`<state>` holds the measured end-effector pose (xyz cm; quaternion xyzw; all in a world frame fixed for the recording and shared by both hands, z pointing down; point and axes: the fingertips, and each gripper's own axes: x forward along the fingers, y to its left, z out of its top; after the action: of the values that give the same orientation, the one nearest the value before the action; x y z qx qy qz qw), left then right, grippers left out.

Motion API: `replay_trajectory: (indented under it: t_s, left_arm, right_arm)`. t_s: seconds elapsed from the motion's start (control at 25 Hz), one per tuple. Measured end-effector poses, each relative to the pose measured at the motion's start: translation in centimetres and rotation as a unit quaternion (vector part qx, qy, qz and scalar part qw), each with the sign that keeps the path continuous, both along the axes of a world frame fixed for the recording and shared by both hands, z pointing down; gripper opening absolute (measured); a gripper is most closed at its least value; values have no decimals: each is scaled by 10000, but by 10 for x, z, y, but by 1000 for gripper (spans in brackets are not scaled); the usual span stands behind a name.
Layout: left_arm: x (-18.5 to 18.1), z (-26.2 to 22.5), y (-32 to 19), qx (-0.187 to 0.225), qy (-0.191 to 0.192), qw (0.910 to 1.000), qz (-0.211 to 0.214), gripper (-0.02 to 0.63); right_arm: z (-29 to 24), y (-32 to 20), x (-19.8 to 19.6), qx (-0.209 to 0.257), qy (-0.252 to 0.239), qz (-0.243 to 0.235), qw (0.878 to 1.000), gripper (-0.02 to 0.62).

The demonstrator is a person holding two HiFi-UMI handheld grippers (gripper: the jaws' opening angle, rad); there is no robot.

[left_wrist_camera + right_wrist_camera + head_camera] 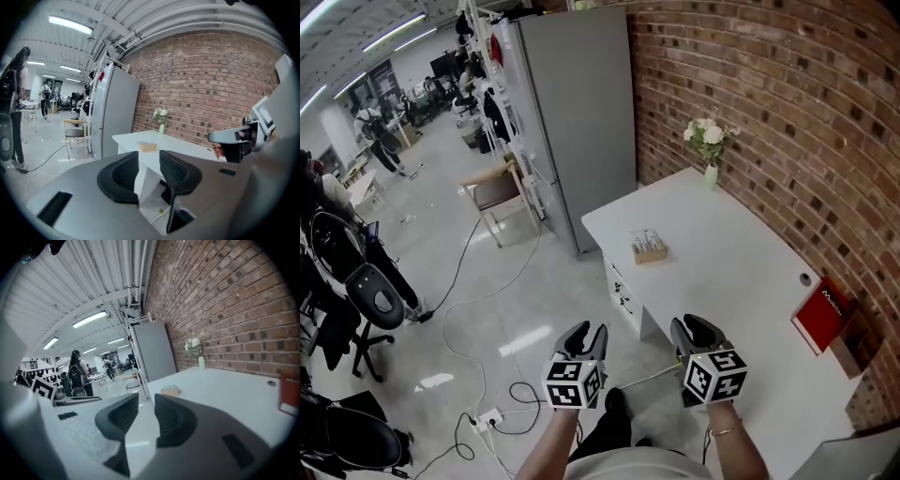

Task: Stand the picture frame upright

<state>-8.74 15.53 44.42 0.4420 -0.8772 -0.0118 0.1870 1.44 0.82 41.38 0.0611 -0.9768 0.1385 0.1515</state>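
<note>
– Grippers, status?
– Left gripper [585, 336]: jaws apart, nothing between them. Right gripper [697, 330]: same, released, empty. They're side by side.
– Position?
– Right one is over the near edge of the white table [741, 281]. Left one is off the table, above the floor [516, 328].
– Picture frame?
– Red picture frame [821, 315], far right on the table, just beside the brick wall [750, 84], well apart from both grippers. Looks tilted; can't tell if it's lying flat or leaning.
– Anything else on the table?
– Small wooden box [649, 249] mid-table. Vase of white flowers [711, 175] at the far end by the wall.
</note>
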Motion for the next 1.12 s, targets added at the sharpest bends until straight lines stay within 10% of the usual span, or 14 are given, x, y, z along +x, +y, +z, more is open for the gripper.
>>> replay_trajectory:
  t_s: [0.52, 1.12]
  left_arm:
    - [-126, -8, -42, 147, 0, 9994, 309, 135]
    - [-182, -3, -75, 158, 145, 9982, 563, 135]
  right_arm:
    - [-9, -30, -119, 144, 47, 185, 9997, 91]
    - [8, -68, -157, 126, 293, 583, 9978, 91]
